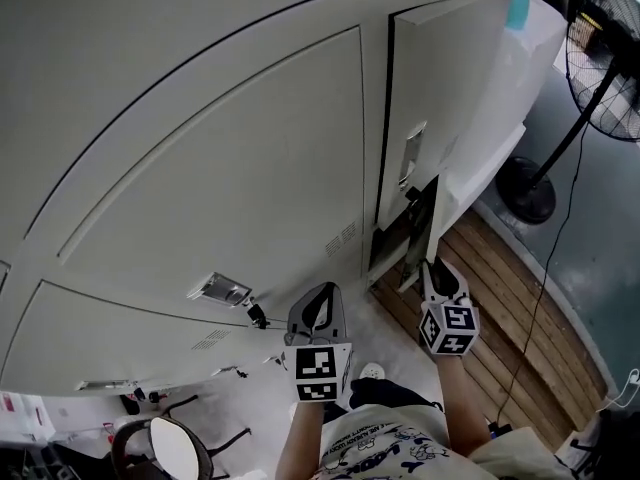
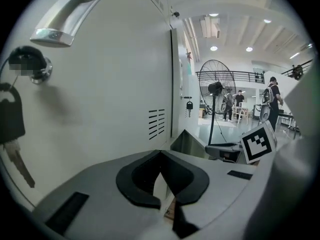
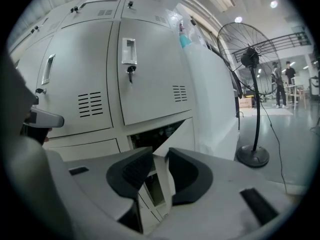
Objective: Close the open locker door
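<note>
head view only: both grippers side by side below the locker bank, wood floor at right, fan beyond. it shows the open locker door swung out at the bottom-right compartment, w/ right gripper tip at its lower edge. left gripper is apart from the door, facing a shut door.

left gripper view adds a close-up handle and a key hanging in a lock. left gripper tips meet, nothing btwn them.

right gripper view: door seen edge-on. its thin free edge runs down btwn the pads of the right gripper, which look pinched on it. dark compartment opening just behind.
</note>
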### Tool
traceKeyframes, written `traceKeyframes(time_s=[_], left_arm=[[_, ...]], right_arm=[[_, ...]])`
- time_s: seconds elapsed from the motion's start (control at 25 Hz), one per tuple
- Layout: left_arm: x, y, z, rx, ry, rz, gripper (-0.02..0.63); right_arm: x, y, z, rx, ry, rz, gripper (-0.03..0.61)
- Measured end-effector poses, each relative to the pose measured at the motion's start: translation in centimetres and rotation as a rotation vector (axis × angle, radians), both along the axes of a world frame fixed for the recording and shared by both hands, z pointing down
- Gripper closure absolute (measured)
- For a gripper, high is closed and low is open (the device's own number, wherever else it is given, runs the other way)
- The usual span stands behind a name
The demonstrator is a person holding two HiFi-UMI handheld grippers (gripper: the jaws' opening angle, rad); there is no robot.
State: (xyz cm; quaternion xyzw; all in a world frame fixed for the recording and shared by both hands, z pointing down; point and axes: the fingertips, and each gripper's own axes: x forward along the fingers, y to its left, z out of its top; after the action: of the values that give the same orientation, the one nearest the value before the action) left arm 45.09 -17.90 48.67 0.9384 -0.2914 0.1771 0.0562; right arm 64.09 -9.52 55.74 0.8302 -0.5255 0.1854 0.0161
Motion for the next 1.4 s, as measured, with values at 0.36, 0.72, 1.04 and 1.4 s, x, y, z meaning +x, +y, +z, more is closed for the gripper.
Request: traceKeyframes(time_s=[0.36, 0.72, 1.04, 1.4], left_arm=[[-2.1, -1.5, -0.1, 0.009, -0.005, -0.063, 0.609], [-3.2, -2.1, 0.2, 0.012, -0.014, -0.101, 0.609], [-3.4, -2.0, 0.8, 0.01, -0.025, -0.107, 0.609], [-4.6, -2.6, 1.0, 0.009, -0.034, -0.143, 0.609]], right_arm=[[-2.4, -4.3, 0.0, 0.003, 0.003, -0.099, 0.499], [-3.5, -7.6, 0.0, 0.014, 0.022, -0.161, 0.511], [-4.0, -10.6, 0.0, 0.034, 0.033, -0.216, 0.518], [-4.3, -12.3, -0.1, 0.05, 0.03, -0.242, 0.528]])
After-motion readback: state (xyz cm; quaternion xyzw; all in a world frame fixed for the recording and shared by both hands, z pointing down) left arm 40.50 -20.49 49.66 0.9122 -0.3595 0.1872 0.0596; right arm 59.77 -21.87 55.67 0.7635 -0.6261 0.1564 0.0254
